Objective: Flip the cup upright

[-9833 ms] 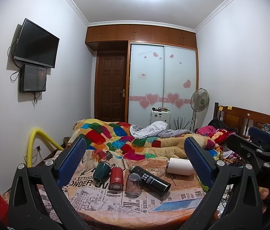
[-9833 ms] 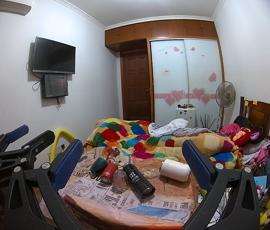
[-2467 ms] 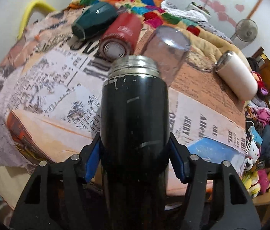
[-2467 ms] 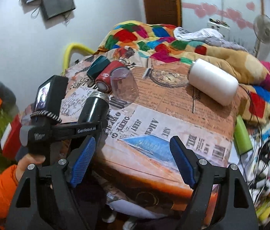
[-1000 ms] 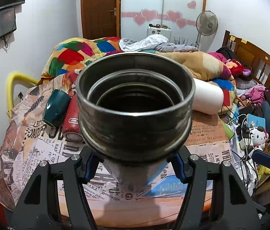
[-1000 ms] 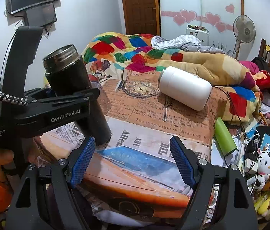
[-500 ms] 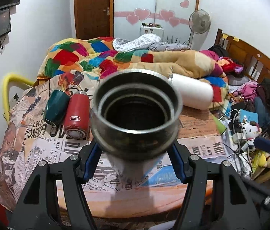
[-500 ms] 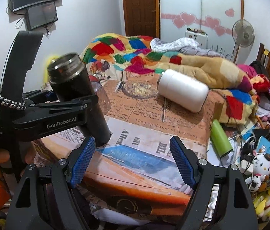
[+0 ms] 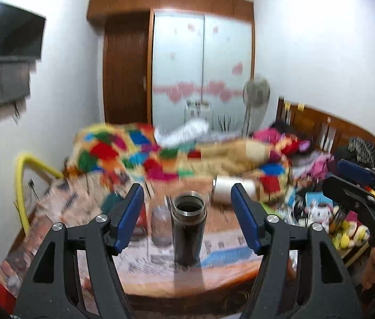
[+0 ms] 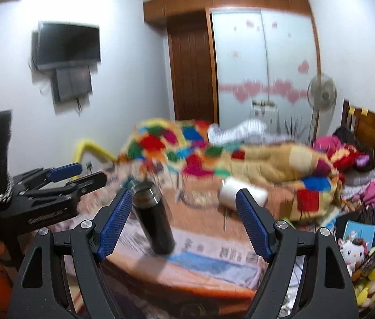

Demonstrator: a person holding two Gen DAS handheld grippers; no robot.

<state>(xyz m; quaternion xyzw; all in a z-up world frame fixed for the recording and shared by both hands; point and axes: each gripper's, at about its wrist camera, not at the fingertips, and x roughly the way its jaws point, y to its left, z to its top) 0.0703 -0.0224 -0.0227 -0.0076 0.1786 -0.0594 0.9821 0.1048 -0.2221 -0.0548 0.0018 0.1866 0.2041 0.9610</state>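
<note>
A black thermos cup [image 9: 188, 231] with a steel rim stands upright, mouth up, near the front edge of the newspaper-covered table [image 9: 139, 263]. It also shows in the right wrist view [image 10: 153, 222]. My left gripper [image 9: 187, 219] is open and empty, drawn back in front of the cup; its blue pads stand wide on either side. My right gripper [image 10: 180, 224] is open and empty, held back from the table. Both views are motion-blurred.
A clear glass [image 9: 160, 223] stands upside down left of the cup. A white bottle [image 9: 231, 188] lies on its side at the back right, also in the right wrist view [image 10: 241, 194]. A green cup [image 9: 110, 203] lies behind the left pad. A quilt-covered bed [image 9: 182, 156] lies beyond.
My left gripper has let go of the black cup, which now stands upright on the table, and has pulled back and opened. The right gripper has also tilted up and back.
</note>
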